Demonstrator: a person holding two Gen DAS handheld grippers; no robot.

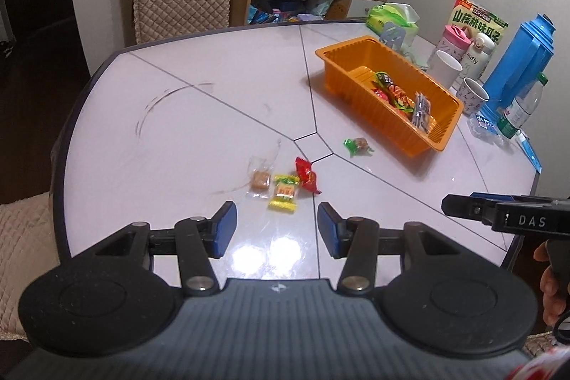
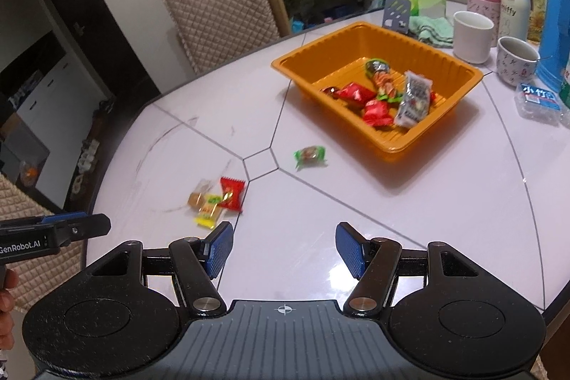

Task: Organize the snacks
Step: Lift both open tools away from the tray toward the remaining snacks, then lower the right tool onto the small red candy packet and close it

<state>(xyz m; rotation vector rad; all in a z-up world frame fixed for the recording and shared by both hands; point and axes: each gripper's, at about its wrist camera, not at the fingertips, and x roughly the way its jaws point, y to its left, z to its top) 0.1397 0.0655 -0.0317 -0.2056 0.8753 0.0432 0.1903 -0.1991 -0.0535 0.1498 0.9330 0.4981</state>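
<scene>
Both empty, half-open, the left gripper (image 1: 277,228) and right gripper (image 2: 284,250) hover short of three wrapped snacks (image 1: 283,187), next bound, seemingly, for the orange tray (image 2: 392,145) beyond.

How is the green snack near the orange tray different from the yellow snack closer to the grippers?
The green snack lies alone on the table, close beside the orange tray; the yellow snack sits in a tight cluster against a red packet and a clear-wrapped biscuit. The green wrapper shows a brown centre; the yellow one has an orange label. Both are small wrapped pieces not yet in the tray.
</scene>
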